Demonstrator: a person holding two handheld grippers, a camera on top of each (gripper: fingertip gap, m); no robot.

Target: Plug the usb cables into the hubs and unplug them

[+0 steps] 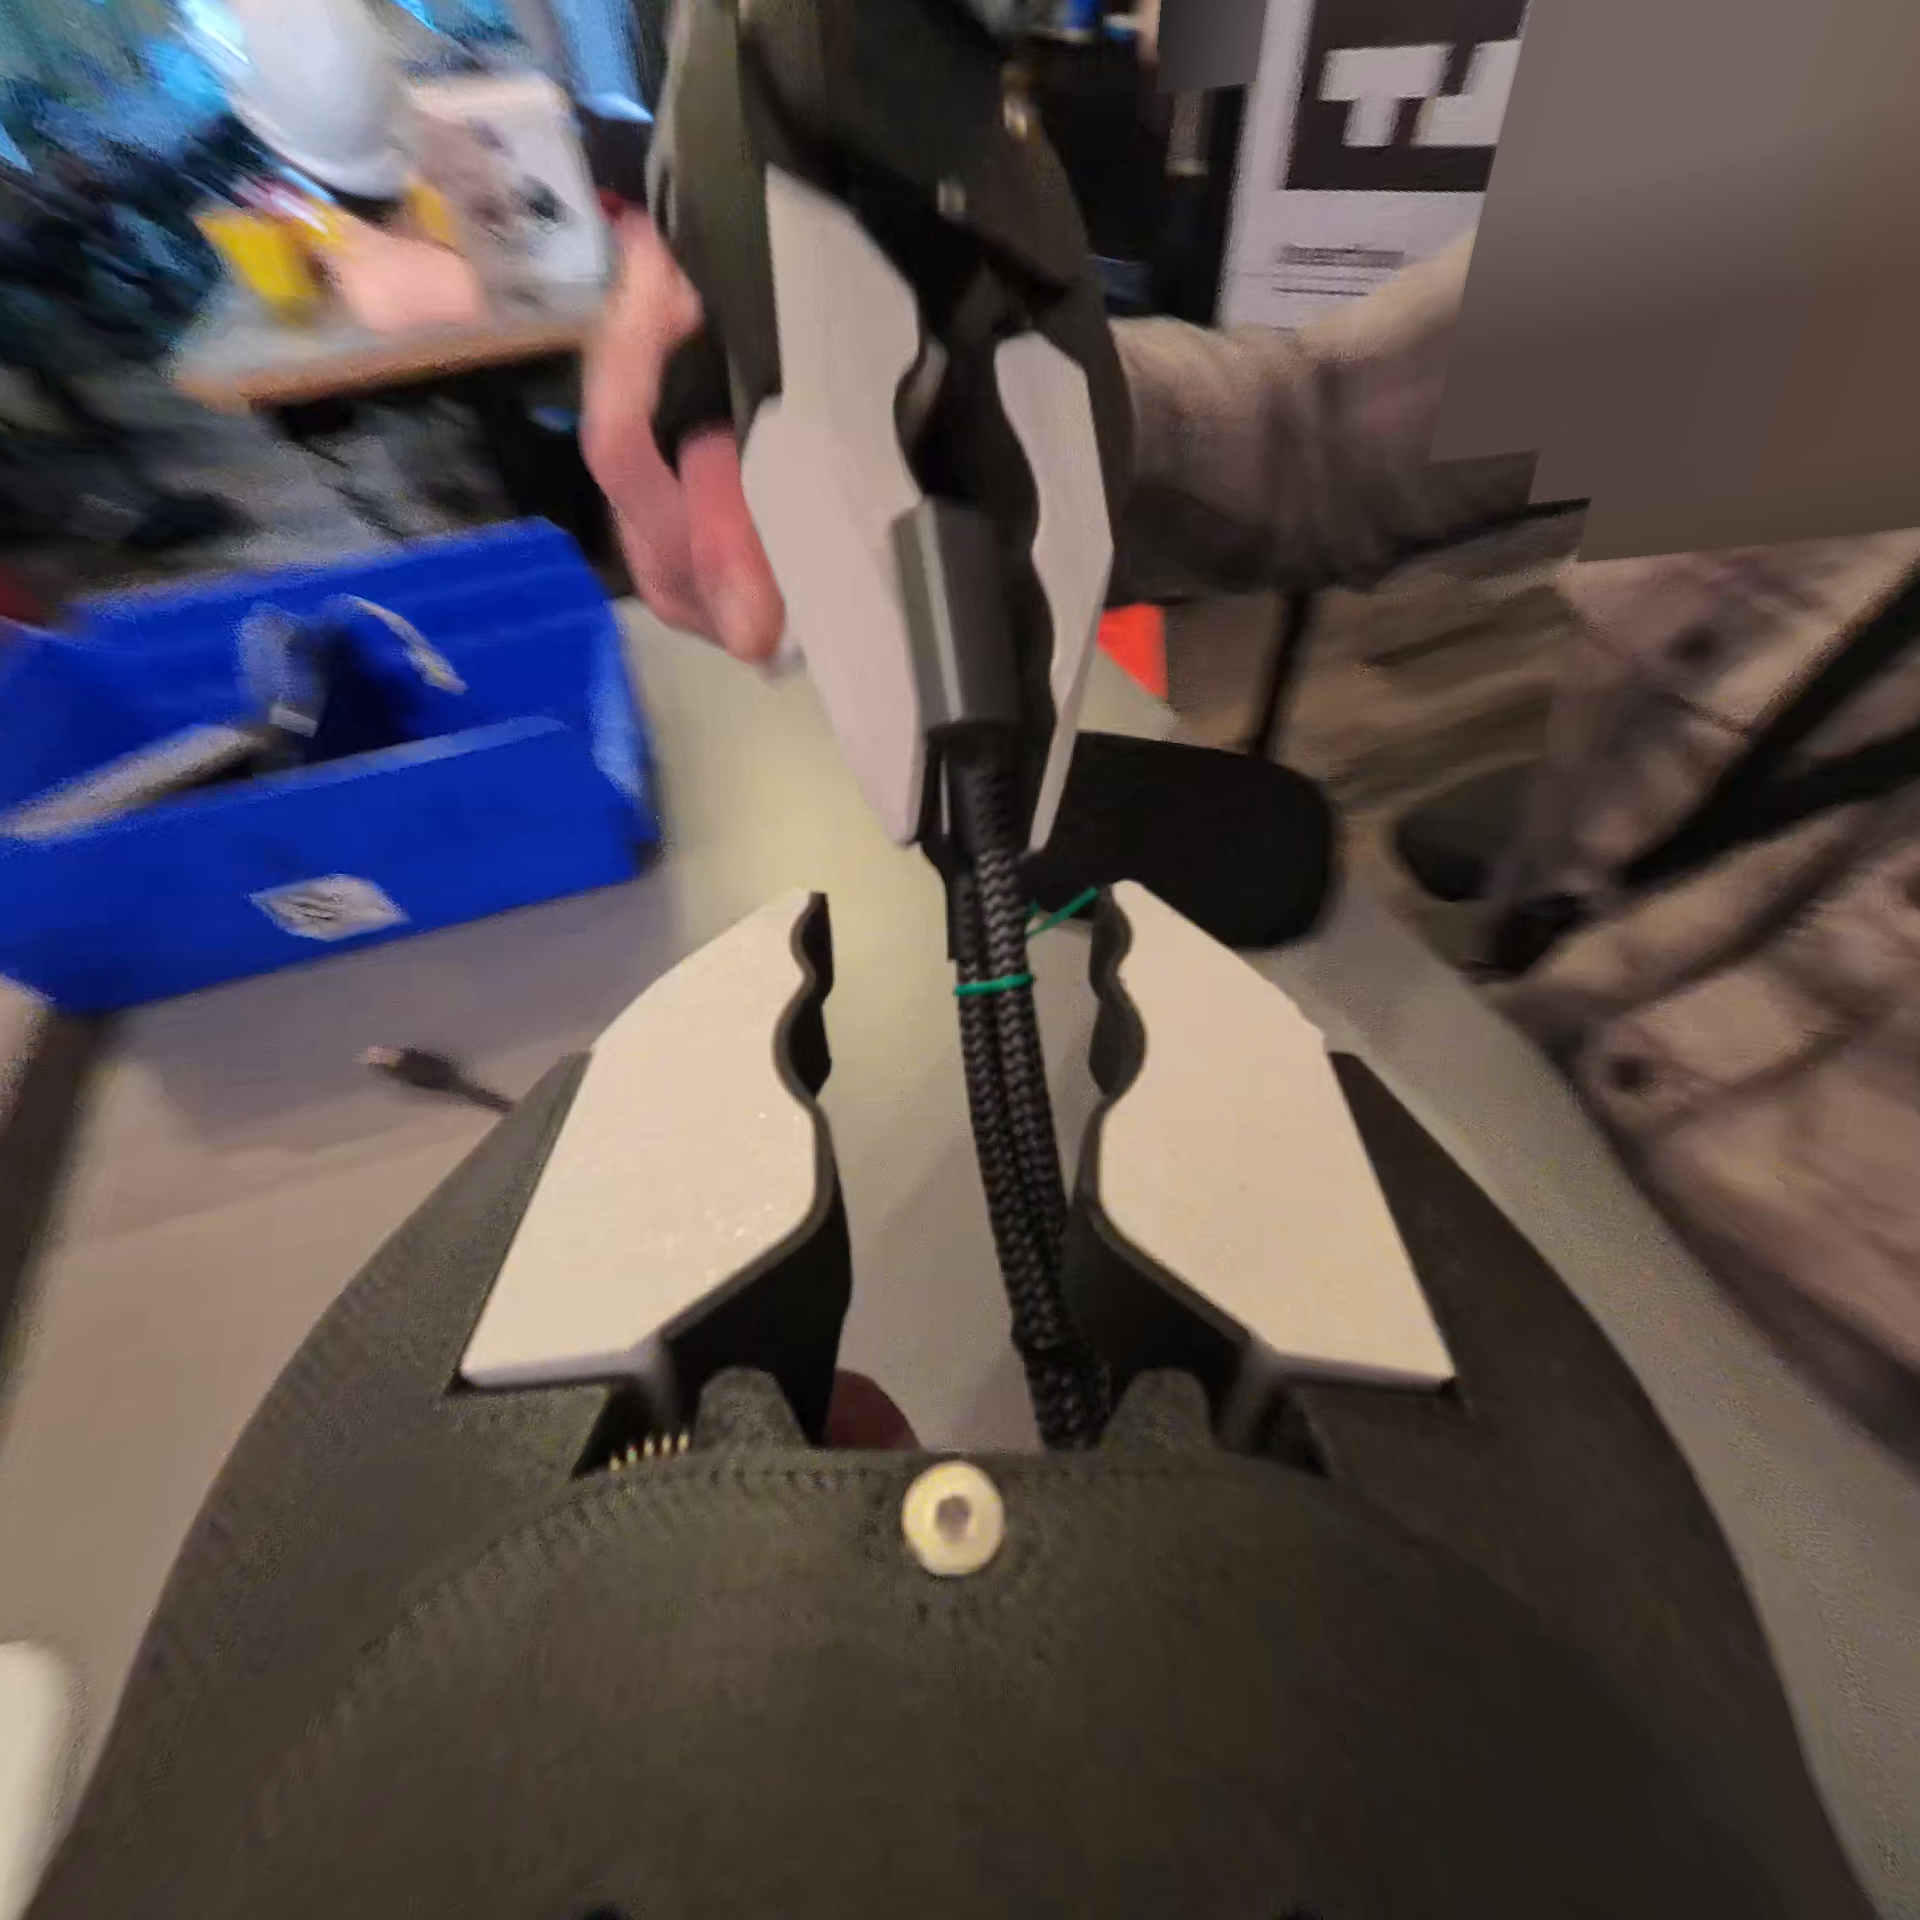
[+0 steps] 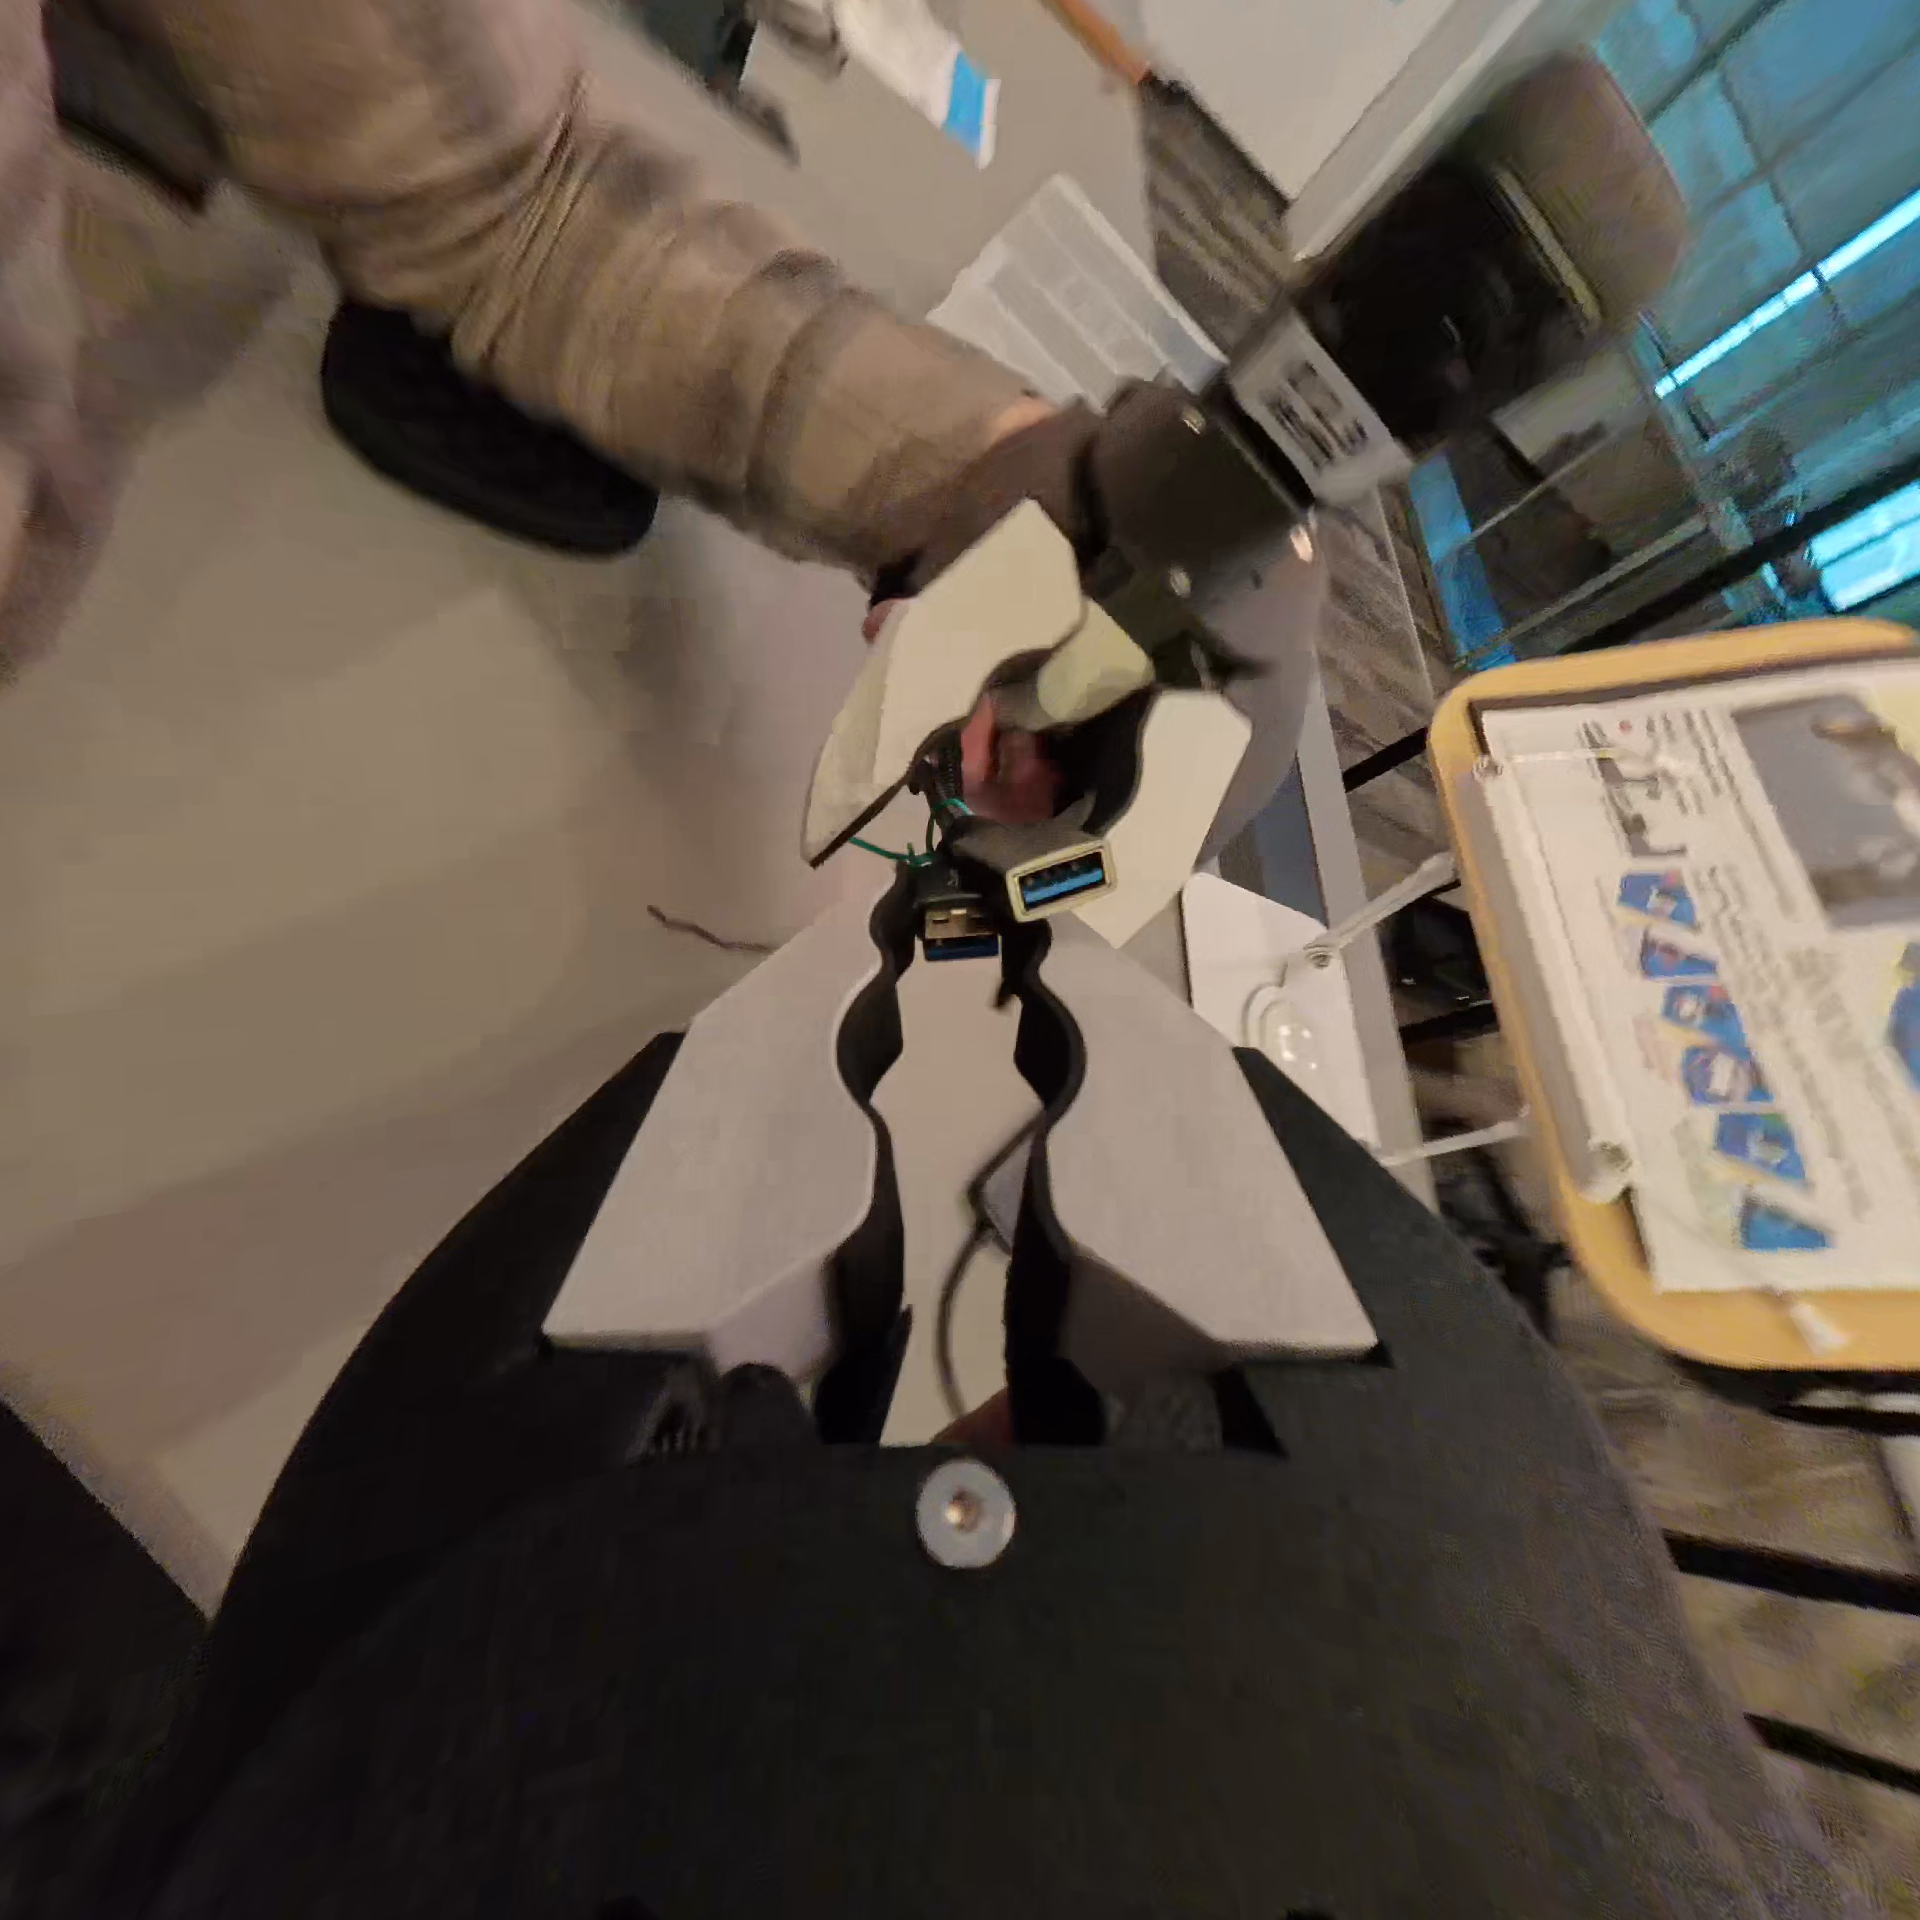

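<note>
Usb cable (image 1: 1003,1143): black and braided, folded double and bound with a green tie (image 1: 992,987). It hangs in the air above the grey worktop (image 1: 312,1195), strung between my two tools.
Left fingers (image 1: 707,1122): spread wide. The doubled cable runs down the gap between them, and I cannot tell whether it touches either side.
Right fingers (image 2: 727,1143): drawn narrow, their tips closed on the black plug (image 2: 956,930), whose blue-tongued end faces my right camera.
Socket (image 2: 1060,878): the cable's grey metal end with a blue insert sits just beside the plug and is not joined to it.
Blue bin (image 1: 312,831): on the worktop well to the left, blurred, with grey parts inside.
Loose lead (image 1: 426,1070): lies on the worktop near the bin.
</note>
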